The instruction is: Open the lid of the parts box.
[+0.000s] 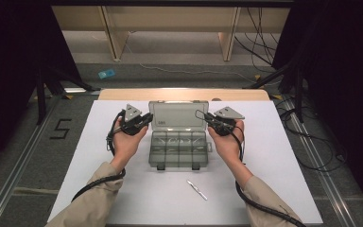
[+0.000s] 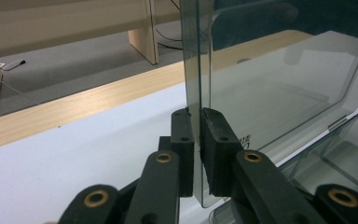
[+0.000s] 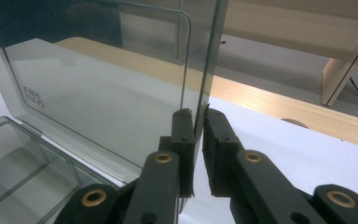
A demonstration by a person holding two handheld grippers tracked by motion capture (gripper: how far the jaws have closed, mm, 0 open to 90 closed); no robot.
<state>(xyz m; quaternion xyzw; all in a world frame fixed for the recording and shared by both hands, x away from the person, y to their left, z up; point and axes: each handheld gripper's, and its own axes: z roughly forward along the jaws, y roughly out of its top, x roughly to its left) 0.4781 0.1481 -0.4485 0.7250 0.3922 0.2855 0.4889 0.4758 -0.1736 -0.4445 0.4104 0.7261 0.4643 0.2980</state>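
At centre frame, left gripper (image 2: 196, 140): jaws closed on the left side edge of the lid (image 2: 279, 88); the pads (image 2: 182, 135) press the smoky sheet from both faces.
At centre frame, right gripper (image 3: 198, 140): jaws clamped on the lid's right side edge (image 3: 205, 84) in the same way.
Lid: clear grey plastic, rounded corners, standing upright from the back of the case; small printed lettering shows near its lower edge.
Organizer case (image 1: 178, 142): transparent grey tray, split by thin walls into small compartments; two dark latches sit on its front edge.
Case position: centre of the high view, on the white table (image 1: 274, 156), between the two hands.
Hands: left hand (image 1: 126, 139) and right hand (image 1: 227, 142) flank the case, beige sleeves entering from the bottom of the frame.
Metal tool (image 1: 197, 189): slim and silvery, lying lower centre, apart from the case.
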